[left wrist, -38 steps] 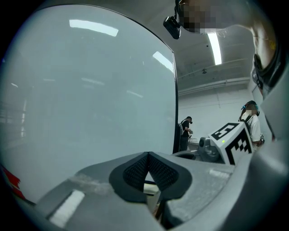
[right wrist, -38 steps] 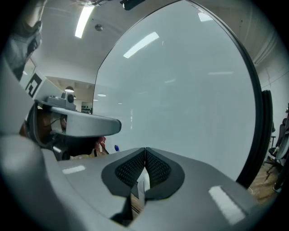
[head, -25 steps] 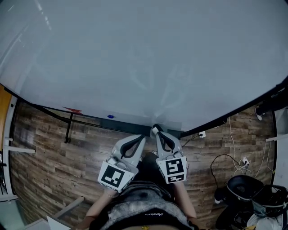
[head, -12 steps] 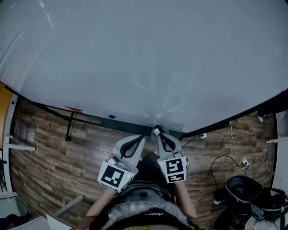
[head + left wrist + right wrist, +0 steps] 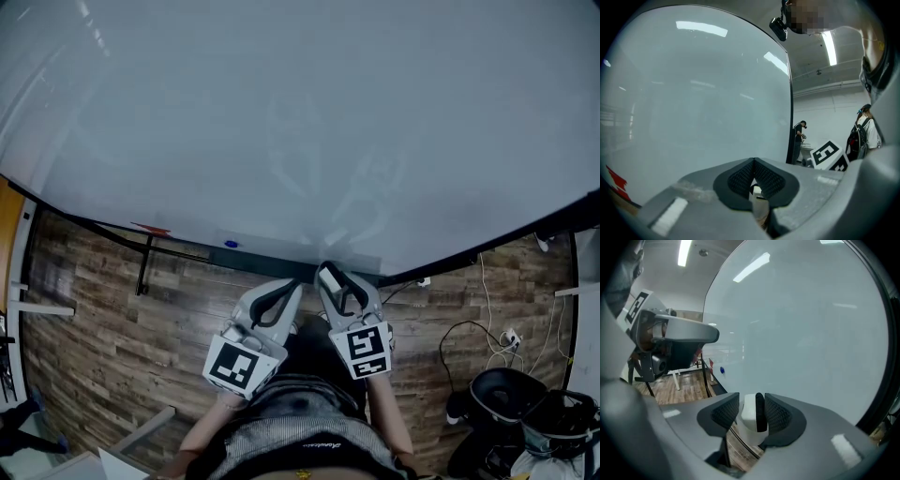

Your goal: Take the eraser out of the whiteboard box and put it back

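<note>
A white eraser [image 5: 749,414] with a black felt side stands upright in a clear box [image 5: 751,440] at the foot of the whiteboard [image 5: 300,122]. My right gripper [image 5: 752,401] straddles it; its jaws have just been opening, and the left pad now stands off the eraser's white face. From the head view the right gripper [image 5: 326,273] noses against the board's lower edge, hiding the eraser. My left gripper [image 5: 292,287] hangs beside it, a little back from the board. In its own view the left gripper [image 5: 753,162] has its pads meeting, with nothing between them.
A blue magnet [image 5: 231,244] and a red mark [image 5: 150,228] sit low on the board to the left. The board's black stand leg [image 5: 143,269] rises from the wooden floor. Cables [image 5: 487,333] and a black bin [image 5: 511,392] lie to the right. A person [image 5: 800,136] stands far off.
The right gripper's jaws have spread apart around the eraser and it has tilted slightly. The left gripper has kept still.
</note>
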Action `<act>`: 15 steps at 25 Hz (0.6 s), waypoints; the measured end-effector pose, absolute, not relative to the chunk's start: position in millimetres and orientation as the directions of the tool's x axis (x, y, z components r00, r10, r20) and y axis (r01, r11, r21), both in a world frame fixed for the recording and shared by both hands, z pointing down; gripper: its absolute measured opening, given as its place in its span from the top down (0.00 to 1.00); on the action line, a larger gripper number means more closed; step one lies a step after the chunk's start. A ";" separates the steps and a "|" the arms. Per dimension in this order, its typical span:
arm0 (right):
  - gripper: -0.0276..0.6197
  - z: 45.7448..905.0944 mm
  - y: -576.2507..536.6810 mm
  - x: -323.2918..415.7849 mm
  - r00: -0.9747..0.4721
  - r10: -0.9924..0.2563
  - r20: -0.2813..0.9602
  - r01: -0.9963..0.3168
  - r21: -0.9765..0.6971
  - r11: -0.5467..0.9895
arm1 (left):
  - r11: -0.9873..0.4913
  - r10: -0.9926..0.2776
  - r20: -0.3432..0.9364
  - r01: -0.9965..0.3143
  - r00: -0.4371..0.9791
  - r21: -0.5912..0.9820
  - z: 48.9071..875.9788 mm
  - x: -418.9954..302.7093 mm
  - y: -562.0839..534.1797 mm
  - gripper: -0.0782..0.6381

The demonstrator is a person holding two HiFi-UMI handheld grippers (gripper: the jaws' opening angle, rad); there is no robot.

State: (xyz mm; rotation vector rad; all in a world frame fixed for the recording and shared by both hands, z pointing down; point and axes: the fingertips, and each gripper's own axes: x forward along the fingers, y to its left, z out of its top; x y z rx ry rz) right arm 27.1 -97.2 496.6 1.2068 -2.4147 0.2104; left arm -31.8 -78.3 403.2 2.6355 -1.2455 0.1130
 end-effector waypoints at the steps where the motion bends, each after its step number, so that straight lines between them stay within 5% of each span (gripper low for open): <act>1: 0.71 498.5 -98.0 26.9 -0.527 -0.723 0.446 -0.790 0.055 0.610 | -0.614 -0.754 0.166 -0.771 0.636 0.168 403.9 -32.1 -78.4 0.89; 15: 0.68 516.3 -106.3 31.7 -0.504 -0.715 0.484 -0.806 0.032 0.591 | -0.590 -0.770 0.176 -0.789 0.614 0.170 407.7 -36.5 -75.8 0.89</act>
